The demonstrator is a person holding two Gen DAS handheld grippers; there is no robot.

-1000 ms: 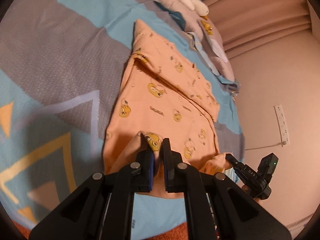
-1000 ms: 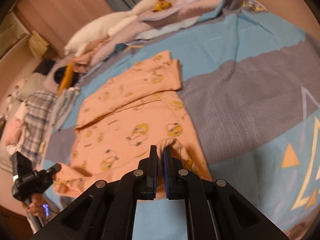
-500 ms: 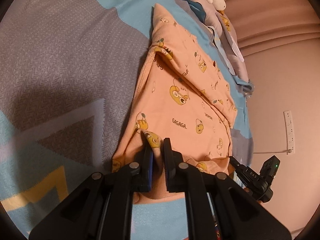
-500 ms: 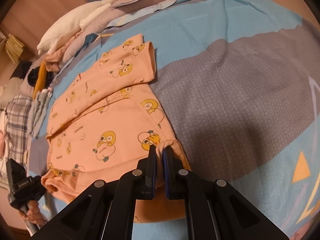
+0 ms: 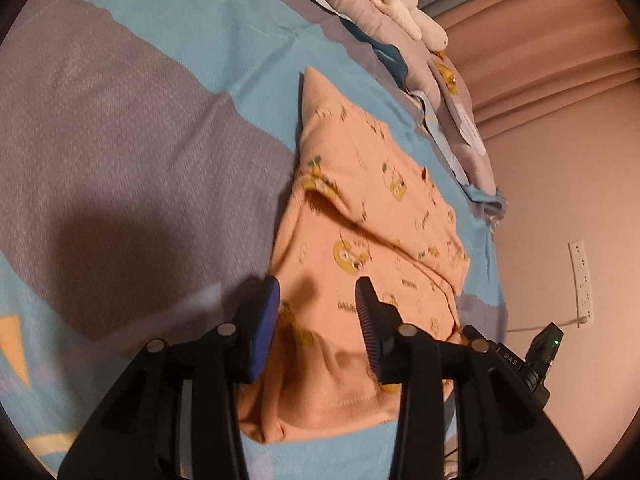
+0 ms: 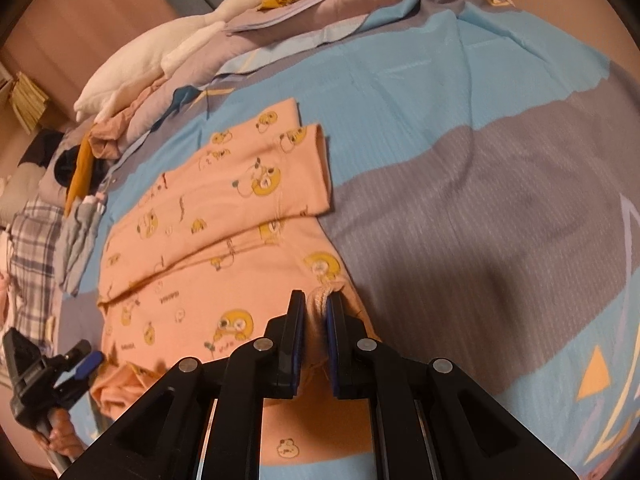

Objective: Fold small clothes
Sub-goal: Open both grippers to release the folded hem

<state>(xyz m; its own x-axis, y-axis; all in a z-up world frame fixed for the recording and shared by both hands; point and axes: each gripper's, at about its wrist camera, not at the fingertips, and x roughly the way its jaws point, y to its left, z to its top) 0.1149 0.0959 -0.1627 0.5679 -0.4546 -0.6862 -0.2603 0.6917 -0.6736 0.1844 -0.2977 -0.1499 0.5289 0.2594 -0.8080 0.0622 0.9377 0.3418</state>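
Item: small orange garment [image 5: 372, 248], cartoon-duck print, lying flat on the blue and grey bedspread [image 5: 132, 152]; one sleeve folded across the chest, lower hem brought up over the body

Left gripper [image 5: 316, 300]: jaws parted to a middling width, just opening; the doubled hem lies between and under the pads, untouched by either. Judged a release: the folded edge has reached its resting place

Right gripper [image 6: 316, 312]: jaws narrow, clamped on a bunched ridge of the same hem at the garment's other corner, holding that side in place until the fold is set down evenly

Change against the earlier views: the left tongs then pinched the cloth tightly, now they stand apart with the fabric dropped onto the body; the right grip is unchanged; both tools sit further along the garment

Surroundings: white plush goose [image 6: 168, 48] and loose laundry [image 6: 44, 240] well apart from the work
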